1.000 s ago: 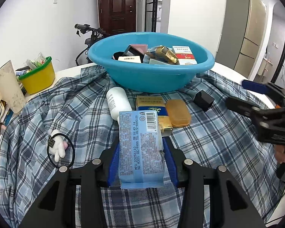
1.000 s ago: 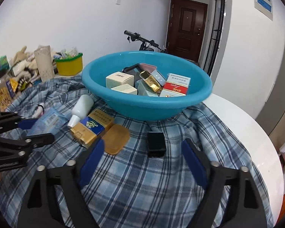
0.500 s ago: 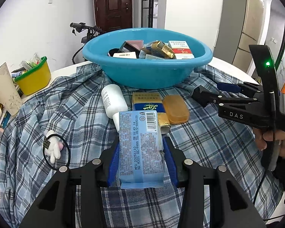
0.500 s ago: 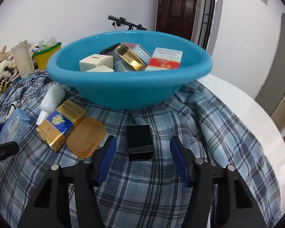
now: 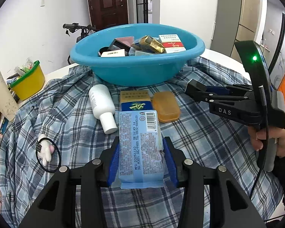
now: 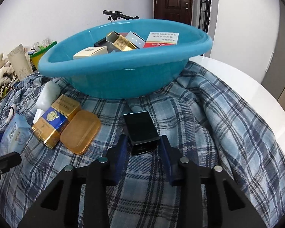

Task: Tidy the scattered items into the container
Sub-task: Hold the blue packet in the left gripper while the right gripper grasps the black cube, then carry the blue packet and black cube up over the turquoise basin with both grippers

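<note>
A blue basin (image 5: 136, 72) holding several small boxes stands at the back of the plaid cloth (image 5: 209, 142). My left gripper (image 5: 141, 142) is shut on a light blue printed packet (image 5: 138, 129), held just above the cloth. In the right wrist view, a small black box (image 6: 140, 127) lies on the cloth in front of the basin (image 6: 114, 79). My right gripper (image 6: 143, 140) is closing, and its blue pads touch both sides of the box's near end. A white bottle (image 5: 102, 104), a gold and blue box (image 5: 135, 100) and an orange case (image 5: 166, 106) lie between the packet and the basin.
A black hair tie with a small white charm (image 5: 45, 152) lies on the cloth at the left. A yellow tub (image 5: 27, 81) and clutter crowd the table's left edge. A person's hand (image 5: 271, 140) holds the right gripper's handle. Bare white tabletop (image 6: 237, 79) shows at right.
My right gripper has come down and forward over the black box, and its jaws have narrowed from wide apart to the box's sides. The left gripper still holds the packet, shifted slightly.
</note>
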`<action>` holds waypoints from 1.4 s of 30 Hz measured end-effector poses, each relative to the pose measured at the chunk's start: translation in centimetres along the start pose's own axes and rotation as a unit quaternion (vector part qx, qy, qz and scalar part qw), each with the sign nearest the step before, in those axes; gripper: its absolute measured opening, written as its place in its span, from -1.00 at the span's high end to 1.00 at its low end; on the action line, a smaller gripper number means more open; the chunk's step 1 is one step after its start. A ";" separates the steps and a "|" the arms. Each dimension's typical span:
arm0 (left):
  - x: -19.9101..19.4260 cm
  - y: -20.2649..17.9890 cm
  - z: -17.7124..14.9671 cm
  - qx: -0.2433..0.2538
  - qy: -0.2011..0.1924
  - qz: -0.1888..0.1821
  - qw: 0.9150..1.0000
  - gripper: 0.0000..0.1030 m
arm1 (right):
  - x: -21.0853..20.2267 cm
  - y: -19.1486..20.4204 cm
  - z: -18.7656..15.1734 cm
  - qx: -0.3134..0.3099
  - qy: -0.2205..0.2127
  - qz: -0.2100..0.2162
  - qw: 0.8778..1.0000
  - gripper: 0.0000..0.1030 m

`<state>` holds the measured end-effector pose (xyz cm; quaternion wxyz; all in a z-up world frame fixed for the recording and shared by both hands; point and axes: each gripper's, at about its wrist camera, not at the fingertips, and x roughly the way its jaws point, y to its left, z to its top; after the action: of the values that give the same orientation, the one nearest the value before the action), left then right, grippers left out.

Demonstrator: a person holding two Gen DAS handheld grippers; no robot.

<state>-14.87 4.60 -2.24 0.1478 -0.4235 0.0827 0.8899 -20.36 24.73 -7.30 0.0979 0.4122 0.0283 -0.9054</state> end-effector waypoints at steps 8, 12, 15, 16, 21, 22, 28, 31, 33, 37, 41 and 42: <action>-0.1 0.0 -0.1 0.000 0.001 0.006 1.000 0.11 | -1.4 0.5 0.5 -0.011 -0.020 -0.002 1.000 0.40; -0.3 0.1 0.0 0.000 -0.001 0.006 1.000 0.11 | -2.2 0.7 0.8 -0.013 -0.025 -0.003 1.000 0.43; -0.5 0.1 0.0 -0.001 -0.006 0.006 1.000 0.11 | -3.0 1.1 0.7 -0.015 -0.027 -0.003 1.000 0.43; -0.6 0.1 0.0 -0.002 -0.008 0.006 1.000 0.11 | -3.2 1.2 0.7 -0.016 -0.027 -0.002 1.000 0.43; -0.8 0.2 0.0 -0.005 -0.013 0.005 1.000 0.11 | -4.4 1.7 0.2 -0.012 -0.029 -0.006 0.999 0.43; -0.8 0.2 0.0 -0.005 -0.012 0.005 1.000 0.11 | -4.7 1.8 0.1 -0.011 -0.031 -0.006 0.999 0.43; -1.3 0.4 -0.1 -0.006 -0.016 0.008 1.000 0.11 | -7.2 2.6 -0.6 -0.005 -0.054 -0.011 0.998 0.43; -1.5 0.4 -0.2 -0.007 -0.019 0.010 1.000 0.11 | -8.4 2.8 -1.2 0.002 -0.069 -0.013 0.998 0.43; -1.6 0.3 -0.3 -0.008 -0.020 0.012 1.000 0.11 | -9.1 2.9 -1.9 0.006 -0.080 -0.018 0.997 0.43; -1.6 0.1 -0.7 -0.009 -0.020 0.011 1.000 0.11 | -9.8 3.6 -2.5 -0.008 -0.089 -0.029 0.996 0.44; -2.2 -0.6 -1.0 0.001 -0.040 0.020 0.999 0.11 | -10.4 3.5 -2.9 -0.005 -0.099 -0.038 0.994 0.43; -2.3 -0.7 -1.1 0.001 -0.043 0.020 0.999 0.11 | -10.5 3.5 -3.0 -0.004 -0.102 -0.040 0.994 0.43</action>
<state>-12.45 4.48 -1.15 0.1337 -0.3825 0.0857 0.9102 -10.73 23.33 -1.26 0.0658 0.3163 0.0381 -0.9456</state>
